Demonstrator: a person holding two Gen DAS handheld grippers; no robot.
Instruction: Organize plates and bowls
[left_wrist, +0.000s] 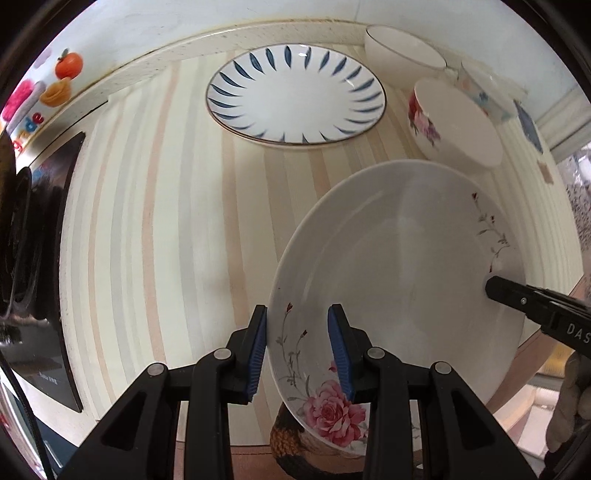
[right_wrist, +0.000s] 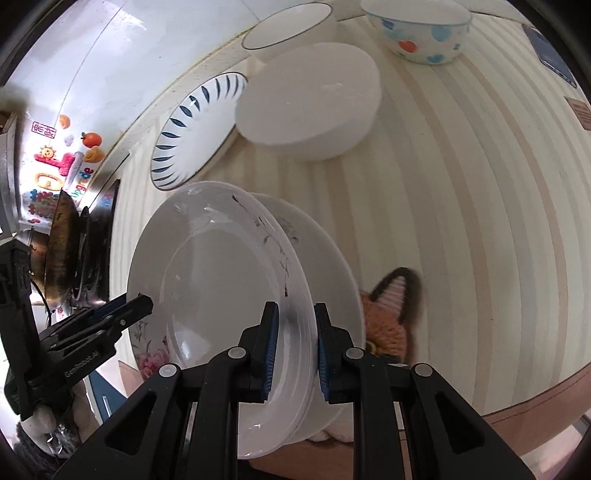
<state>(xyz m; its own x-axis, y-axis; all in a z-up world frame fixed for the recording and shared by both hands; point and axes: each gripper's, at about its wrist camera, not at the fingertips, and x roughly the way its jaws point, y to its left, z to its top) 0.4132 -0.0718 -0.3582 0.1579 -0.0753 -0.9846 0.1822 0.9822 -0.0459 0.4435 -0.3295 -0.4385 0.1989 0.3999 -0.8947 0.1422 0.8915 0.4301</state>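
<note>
- Left gripper (left_wrist: 297, 345), blue pads (left_wrist: 258, 350) spread around the near rim of the rose-patterned plate (left_wrist: 388, 280); one pad outside the rim, the other over the plate's inner face; firm contact cannot be told.
- Right gripper (right_wrist: 293, 350) clamped on the opposite rim of the same rose-patterned plate (right_wrist: 221, 295), pads (right_wrist: 269, 347) on either side of the edge.
- Right gripper also seen from the left wrist as a black finger (left_wrist: 517, 295) touching the plate's far rim.
- Plate tilted up on edge above the striped tablecloth (left_wrist: 166, 221), inner face turned toward the left gripper, underside and foot ring toward the right one; round, so no long axis.
- Rose print at the low rim, thin sprig at the raised rim.
- Beyond the rose plate: blue-petal plate (left_wrist: 295, 94) lying flat on the cloth.
- Beyond and to the right of the rose plate: rose-printed bowl (left_wrist: 458, 122) turned upside down.
- Behind that bowl: plain white bowl (left_wrist: 402, 48) upright at the wall.
- Just beside the upturned bowl: bowl with blue and red hearts (right_wrist: 421, 33).
- Beneath the rose plate's low edge: orange knitted fox (right_wrist: 391, 310).
</note>
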